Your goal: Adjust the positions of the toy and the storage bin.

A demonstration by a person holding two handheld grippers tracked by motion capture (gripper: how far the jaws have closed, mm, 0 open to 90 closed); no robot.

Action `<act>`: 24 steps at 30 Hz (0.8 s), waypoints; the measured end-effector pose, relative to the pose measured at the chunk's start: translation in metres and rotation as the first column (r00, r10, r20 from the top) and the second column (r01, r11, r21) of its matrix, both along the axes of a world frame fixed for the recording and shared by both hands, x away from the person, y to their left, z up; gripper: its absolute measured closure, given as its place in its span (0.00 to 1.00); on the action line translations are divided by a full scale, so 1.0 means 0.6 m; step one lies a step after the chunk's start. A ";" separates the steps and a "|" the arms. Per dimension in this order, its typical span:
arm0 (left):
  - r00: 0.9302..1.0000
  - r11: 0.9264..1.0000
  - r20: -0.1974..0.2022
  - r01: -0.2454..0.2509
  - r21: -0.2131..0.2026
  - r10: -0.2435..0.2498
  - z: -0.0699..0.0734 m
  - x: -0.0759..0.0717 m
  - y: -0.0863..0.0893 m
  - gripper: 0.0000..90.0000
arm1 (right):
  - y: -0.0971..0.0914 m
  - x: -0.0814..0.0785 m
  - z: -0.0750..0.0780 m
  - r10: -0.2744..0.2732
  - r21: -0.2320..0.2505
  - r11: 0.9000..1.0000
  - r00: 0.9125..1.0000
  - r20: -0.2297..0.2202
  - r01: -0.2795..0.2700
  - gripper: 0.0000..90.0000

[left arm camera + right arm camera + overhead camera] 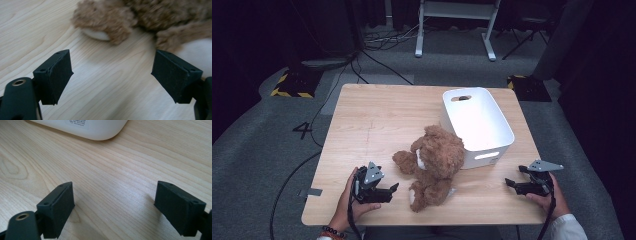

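Jaws of the left tool stand wide apart with nothing between them, low over the near left part of the bench and held by a hand that comes in from the near edge. In the left gripper view the same tool looks along bare wood toward a brown bear, whose fur lies just beyond the jaw tips; a pale paw pad shows on one limb, and a second pale patch sits close by the jaw at that view's right. Seen from above, the bear lies near the middle of the bench, just right of the left tool and apart from it, with its head against the near left wall of a white bin. The bin stands on the far right part of the bench. The right tool is also spread open and holds nothing, near the right edge in the other hand, well apart from the bear. In the right gripper view that tool hangs over bare wood, with a rounded corner of the bin farther off.
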State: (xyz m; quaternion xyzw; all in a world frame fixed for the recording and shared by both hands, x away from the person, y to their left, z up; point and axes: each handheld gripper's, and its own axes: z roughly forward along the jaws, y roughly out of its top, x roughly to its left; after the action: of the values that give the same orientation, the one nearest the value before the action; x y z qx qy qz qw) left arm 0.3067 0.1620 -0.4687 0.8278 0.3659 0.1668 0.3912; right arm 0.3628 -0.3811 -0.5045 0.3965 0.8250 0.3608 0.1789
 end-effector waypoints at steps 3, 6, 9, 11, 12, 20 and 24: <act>1.000 1.000 0.011 0.019 -0.005 -0.019 0.006 -0.003 -0.009 0.18 | 0.000 0.000 0.000 0.000 0.000 1.000 1.000 0.000 0.000 0.18; 0.999 0.999 0.014 0.033 -0.008 -0.033 0.008 -0.005 -0.014 0.18 | 0.000 0.000 0.000 0.000 0.000 1.000 1.000 0.000 0.000 0.18; 0.999 0.999 0.016 0.042 -0.007 -0.042 0.011 -0.007 -0.021 0.18 | 0.000 0.000 0.000 0.000 0.000 1.000 1.000 0.000 0.000 0.18; 0.999 0.999 0.017 0.043 -0.011 -0.042 0.013 -0.009 -0.023 0.18 | 0.000 0.000 0.000 0.000 0.000 1.000 1.000 0.000 0.000 0.18; 0.999 0.999 0.018 0.046 -0.011 -0.045 0.016 -0.010 -0.026 0.18 | 0.000 0.000 0.000 0.000 0.000 1.000 1.000 0.000 0.000 0.18; 0.998 0.998 0.017 0.061 -0.018 -0.060 0.031 -0.018 -0.053 0.18 | 0.000 0.000 0.000 0.000 0.000 1.000 1.000 0.000 0.000 0.18; 0.997 0.996 0.016 0.077 -0.041 -0.076 0.038 -0.022 -0.064 0.18 | 0.000 0.000 0.000 0.000 0.000 1.000 1.000 0.000 0.000 0.18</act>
State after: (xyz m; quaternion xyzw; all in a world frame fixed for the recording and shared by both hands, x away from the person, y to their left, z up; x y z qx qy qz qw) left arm 0.2932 0.1233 -0.4459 0.8315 0.3345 0.1501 0.4173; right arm 0.3628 -0.3812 -0.5044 0.3965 0.8250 0.3608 0.1788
